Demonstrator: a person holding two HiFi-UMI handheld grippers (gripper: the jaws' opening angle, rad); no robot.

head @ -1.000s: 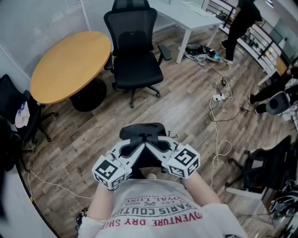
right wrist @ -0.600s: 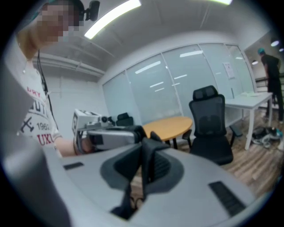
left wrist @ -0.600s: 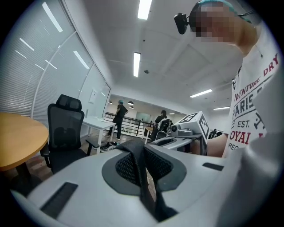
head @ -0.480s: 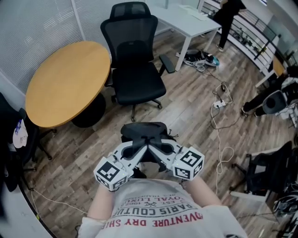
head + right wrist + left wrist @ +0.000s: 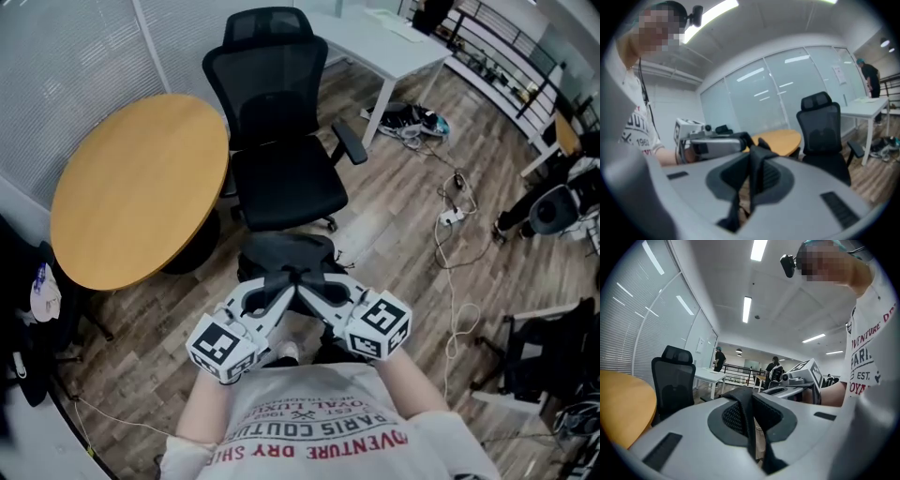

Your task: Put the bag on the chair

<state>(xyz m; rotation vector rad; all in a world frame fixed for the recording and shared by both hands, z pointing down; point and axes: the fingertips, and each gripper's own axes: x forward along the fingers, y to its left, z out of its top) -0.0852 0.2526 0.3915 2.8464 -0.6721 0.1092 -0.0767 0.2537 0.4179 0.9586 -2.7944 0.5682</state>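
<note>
A black bag (image 5: 286, 253) hangs by its straps from both grippers, just in front of the seat of the black mesh office chair (image 5: 281, 178). In the head view my left gripper (image 5: 283, 285) and right gripper (image 5: 309, 285) meet tip to tip above the bag. Each is shut on a black strap: the left on one strap (image 5: 749, 420), the right on the other strap (image 5: 757, 176). The chair (image 5: 672, 380) stands ahead in the left gripper view, and the chair (image 5: 825, 136) shows in the right gripper view too. The bag's lower part is hidden behind the grippers.
A round wooden table (image 5: 136, 187) stands left of the chair, close to its armrest. A white desk (image 5: 380, 37) is behind it. Cables and a power strip (image 5: 450, 216) lie on the wood floor at right. Another dark chair (image 5: 28, 309) sits at the left edge.
The grippers and bag have come closer to the office chair; the bag now hangs at the seat's front edge. Both grips on the straps are unchanged.
</note>
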